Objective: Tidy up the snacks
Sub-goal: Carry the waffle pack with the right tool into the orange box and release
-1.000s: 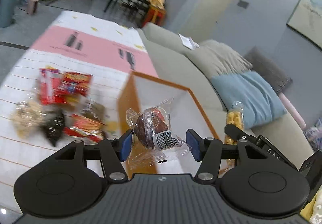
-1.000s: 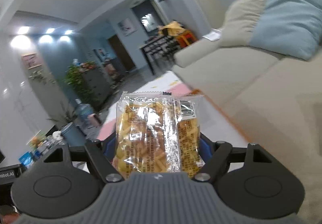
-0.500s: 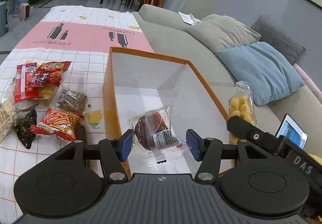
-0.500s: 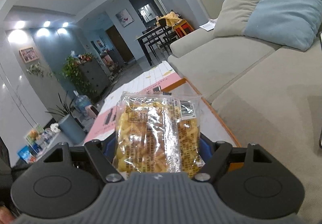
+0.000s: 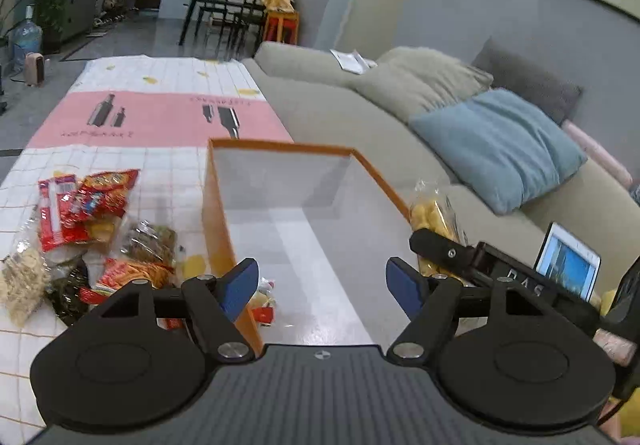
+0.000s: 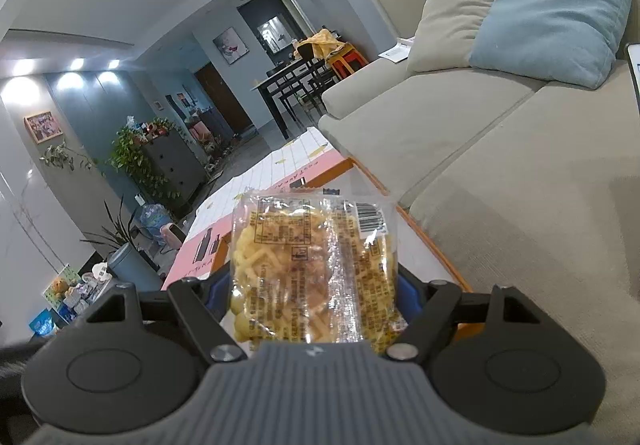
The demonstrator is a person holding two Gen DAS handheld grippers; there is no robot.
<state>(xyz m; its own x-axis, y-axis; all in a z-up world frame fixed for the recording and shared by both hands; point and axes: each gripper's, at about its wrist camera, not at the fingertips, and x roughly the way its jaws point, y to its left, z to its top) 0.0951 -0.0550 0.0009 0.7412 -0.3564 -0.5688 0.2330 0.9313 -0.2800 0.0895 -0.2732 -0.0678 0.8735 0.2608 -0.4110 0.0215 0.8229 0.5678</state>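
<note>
My left gripper (image 5: pixel 322 281) hangs over the near end of an orange box (image 5: pixel 218 229) with a white inside. Its jaws are opening and nothing is between them. A small packet with red on it (image 5: pixel 263 303) lies inside the box by the left wall; the wrapped muffin is out of sight. Several loose snack packets (image 5: pixel 92 229) lie on the tablecloth left of the box. My right gripper (image 6: pixel 314 297) is shut on a clear bag of yellow snacks (image 6: pixel 312 265). In the left wrist view that bag (image 5: pixel 434 211) is held at the box's right rim.
The box stands on a white and pink checked tablecloth (image 5: pixel 160 117). A beige sofa (image 5: pixel 352 117) with a blue cushion (image 5: pixel 500 149) runs along the right side. A lit screen (image 5: pixel 568 265) leans on the sofa seat. A dining table with chairs (image 5: pixel 224 9) stands far behind.
The left gripper's jaws have spread apart and the wrapped muffin held between them is gone from view. The left view has swung further over the box. The right gripper still holds the yellow bag.
</note>
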